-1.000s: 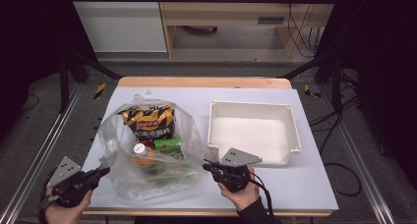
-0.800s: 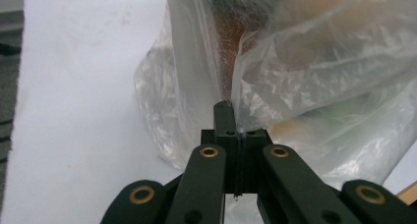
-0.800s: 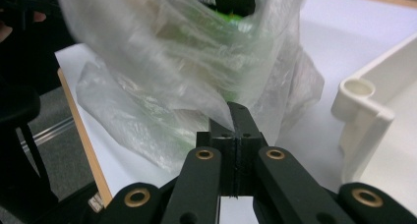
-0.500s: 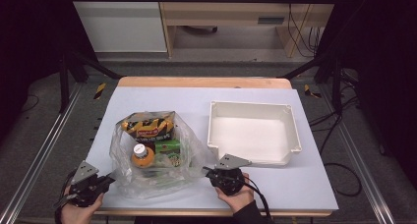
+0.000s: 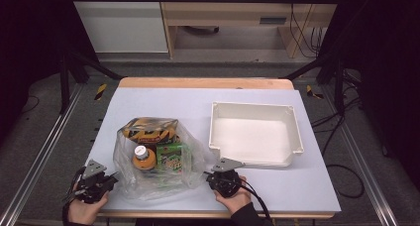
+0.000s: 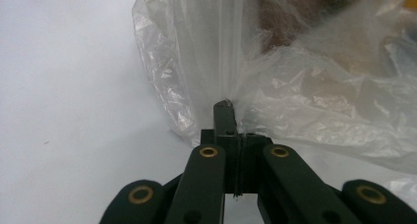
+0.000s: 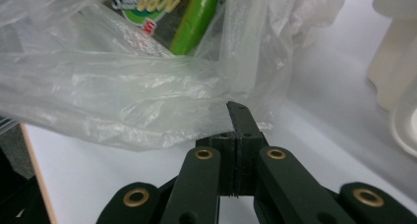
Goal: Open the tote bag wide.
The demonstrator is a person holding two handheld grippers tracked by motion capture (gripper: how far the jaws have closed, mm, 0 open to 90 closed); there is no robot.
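A clear plastic bag (image 5: 158,161) lay on the near left part of a white table (image 5: 198,102), holding an orange-capped bottle (image 5: 143,156), a green packet (image 5: 174,155) and a yellow-and-black snack pack (image 5: 148,129). The left gripper (image 5: 106,179) was clamped tight on the bag's left edge, and the right gripper (image 5: 213,174) was pinched on its right edge. An empty white tray (image 5: 255,137) sat just right of the bag.
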